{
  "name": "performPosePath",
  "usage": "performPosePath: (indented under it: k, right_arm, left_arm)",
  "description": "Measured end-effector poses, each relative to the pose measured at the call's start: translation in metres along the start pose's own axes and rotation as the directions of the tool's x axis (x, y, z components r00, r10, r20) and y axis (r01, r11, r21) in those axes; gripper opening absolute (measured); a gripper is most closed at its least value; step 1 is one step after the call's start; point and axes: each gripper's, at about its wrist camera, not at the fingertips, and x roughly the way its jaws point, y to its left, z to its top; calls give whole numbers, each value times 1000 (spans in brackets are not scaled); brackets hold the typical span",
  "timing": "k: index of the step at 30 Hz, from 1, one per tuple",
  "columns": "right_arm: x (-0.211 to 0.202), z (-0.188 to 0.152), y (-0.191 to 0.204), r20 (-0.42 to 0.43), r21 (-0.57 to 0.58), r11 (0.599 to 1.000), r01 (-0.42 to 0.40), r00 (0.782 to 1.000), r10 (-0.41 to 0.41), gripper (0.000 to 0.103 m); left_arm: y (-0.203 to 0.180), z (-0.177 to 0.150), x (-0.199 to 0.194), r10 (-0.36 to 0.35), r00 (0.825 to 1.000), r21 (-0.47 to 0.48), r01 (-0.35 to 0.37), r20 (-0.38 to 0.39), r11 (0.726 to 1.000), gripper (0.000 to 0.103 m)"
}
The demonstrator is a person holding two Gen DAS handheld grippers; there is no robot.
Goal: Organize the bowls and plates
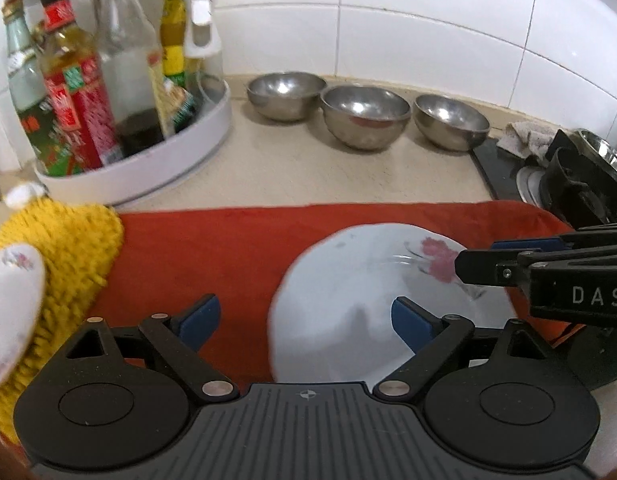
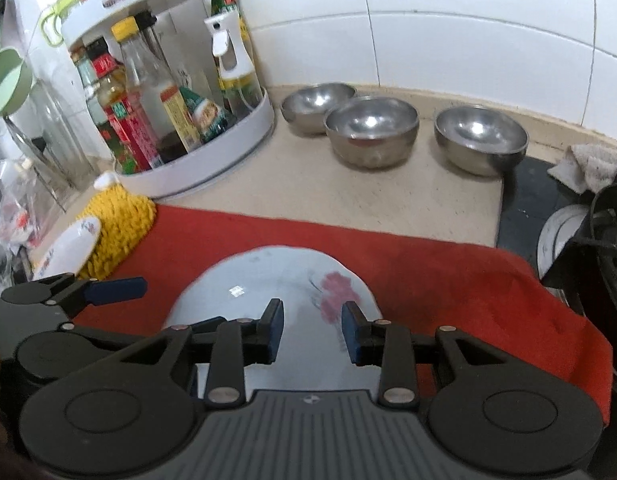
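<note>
A kitchen counter against a white tiled wall, described from left to right.

At the far left a small flowered dish (image 2: 70,246) leans on a yellow mop-like cloth (image 2: 118,222). Behind them stands a round white rack (image 2: 212,170) full of sauce bottles (image 2: 146,120).

A red cloth (image 2: 448,276) covers the front of the counter. In its middle lies a white plate (image 2: 268,276) with a pink flower print, flat and alone, not stacked on anything.

The left gripper (image 1: 305,320) hovers over the plate's near left edge, its blue pads spread wide and holding nothing. The right gripper (image 2: 313,330) hangs above the plate near the flower print. Its pads are drawn close together with a narrow gap, and nothing is between them.

Along the back of the counter three steel bowls (image 2: 372,132) sit side by side, each on its own, not nested. At the far right, past a grey rag (image 2: 588,164), the edge of another plate (image 2: 560,240) shows by a dark stove area.

Judging from this, the sorting looks barely begun: bowls remain unstacked, and plates lie scattered in separate places.
</note>
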Motion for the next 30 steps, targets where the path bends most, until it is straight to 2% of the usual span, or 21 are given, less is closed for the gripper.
performPosePath:
  k: [9,20,30]
  right_arm:
    - [13,9,65,43,-27,1000,-15,999,17,29]
    - [43,26,142,66,-79,995,-64,995,70,30]
    - [79,42,198,37,-131,984,-123,991,129,30]
  left_arm:
    - [59,2,-16,16,999,5,-16,36,1000,96]
    - [142,1,-33,110,991,-41,-107,82,993,97]
    - [203,-5,-35,186,980,-105,-179,63,978,98]
